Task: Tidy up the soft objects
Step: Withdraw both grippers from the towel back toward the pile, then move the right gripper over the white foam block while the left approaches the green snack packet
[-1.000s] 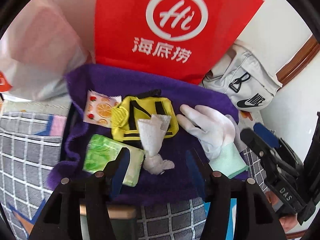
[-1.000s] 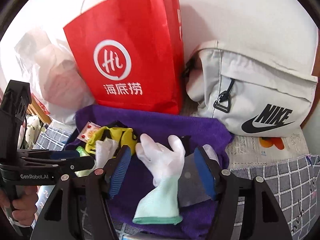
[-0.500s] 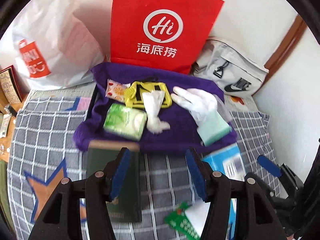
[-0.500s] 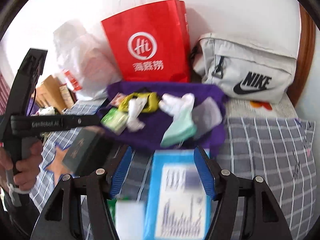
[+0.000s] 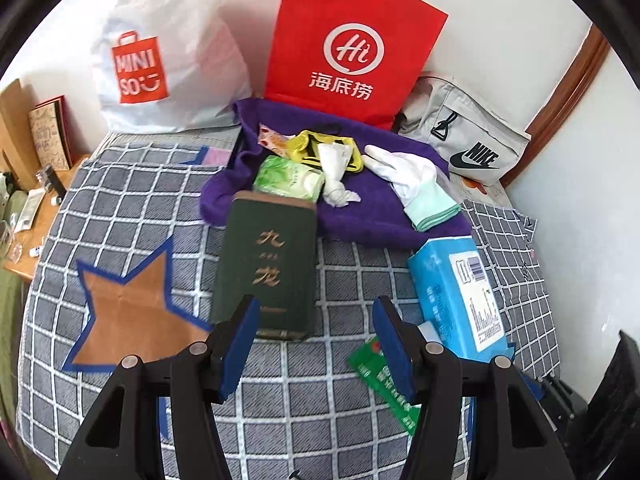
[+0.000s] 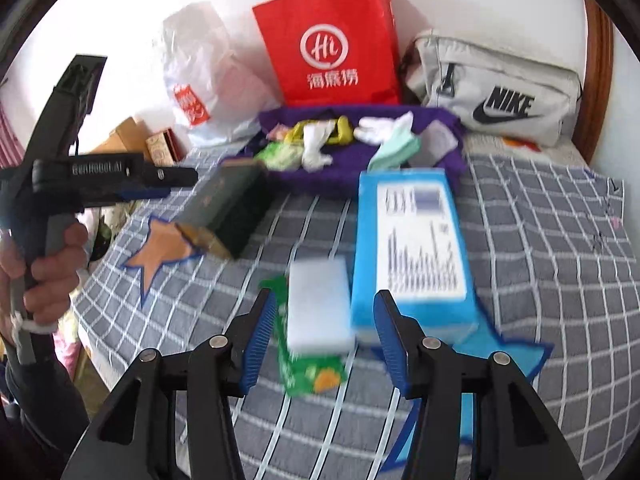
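Observation:
On the checked bedspread (image 5: 132, 208) a purple towel (image 5: 360, 220) carries a white glove (image 5: 408, 176), a yellow pouch (image 5: 304, 144), a green tissue pack (image 5: 288, 178) and a crumpled white cloth (image 5: 334, 180). My left gripper (image 5: 316, 344) hovers open and empty over the bedspread, near the close end of a dark green box (image 5: 268, 268). My right gripper (image 6: 326, 332) has its jaws closing. A white foam block (image 6: 320, 304) shows between its fingertips, and the pads do not touch it. The block lies on a green packet (image 6: 308, 364), beside a blue tissue box (image 6: 412, 248).
A red paper bag (image 5: 352, 40), a white Miniso bag (image 5: 160, 60) and a grey Nike bag (image 5: 460, 144) stand against the wall behind the towel. In the right wrist view a hand (image 6: 52, 272) holds the left gripper (image 6: 120, 176) at the left. A wooden side table (image 5: 24, 208) borders the bed.
Both grippers have pulled back from the purple towel, so the dark green box, blue tissue box, foam block and green packet now lie in front of them. The right jaws have narrowed.

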